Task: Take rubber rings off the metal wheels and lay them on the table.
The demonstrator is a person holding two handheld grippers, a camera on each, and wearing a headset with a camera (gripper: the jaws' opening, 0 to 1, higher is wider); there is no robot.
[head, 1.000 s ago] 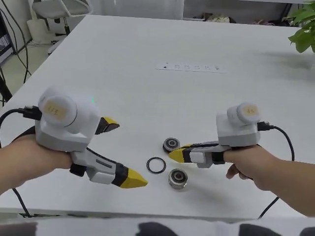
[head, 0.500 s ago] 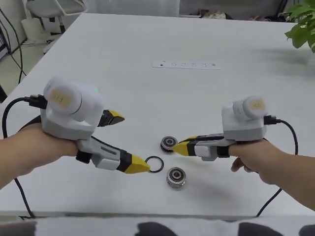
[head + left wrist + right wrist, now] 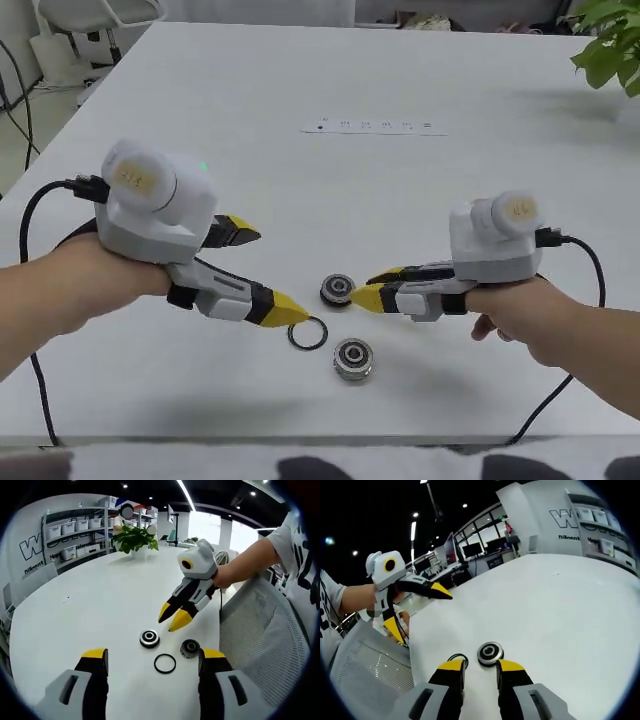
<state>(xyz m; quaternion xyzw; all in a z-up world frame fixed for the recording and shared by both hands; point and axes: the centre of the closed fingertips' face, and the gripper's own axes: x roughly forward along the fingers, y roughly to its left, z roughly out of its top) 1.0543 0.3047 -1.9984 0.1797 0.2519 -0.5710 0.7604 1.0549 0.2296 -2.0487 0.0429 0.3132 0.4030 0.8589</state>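
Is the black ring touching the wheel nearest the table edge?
Apart. The head view shows bare table between the ring and that wheel.

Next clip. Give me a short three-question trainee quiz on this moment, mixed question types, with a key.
1. True or false: the loose rubber ring is gripped by the left gripper.
2. How many metal wheels lie on the table? A one, B two, C three.
3. Fill in: the farther wheel lies just off the tips of the ___ gripper.
Key: 1 false, the ring lies on the table and the left jaws stand wide open, holding nothing. 2 B, the farther wheel and the nearer wheel. 3 right, meaning the right gripper.
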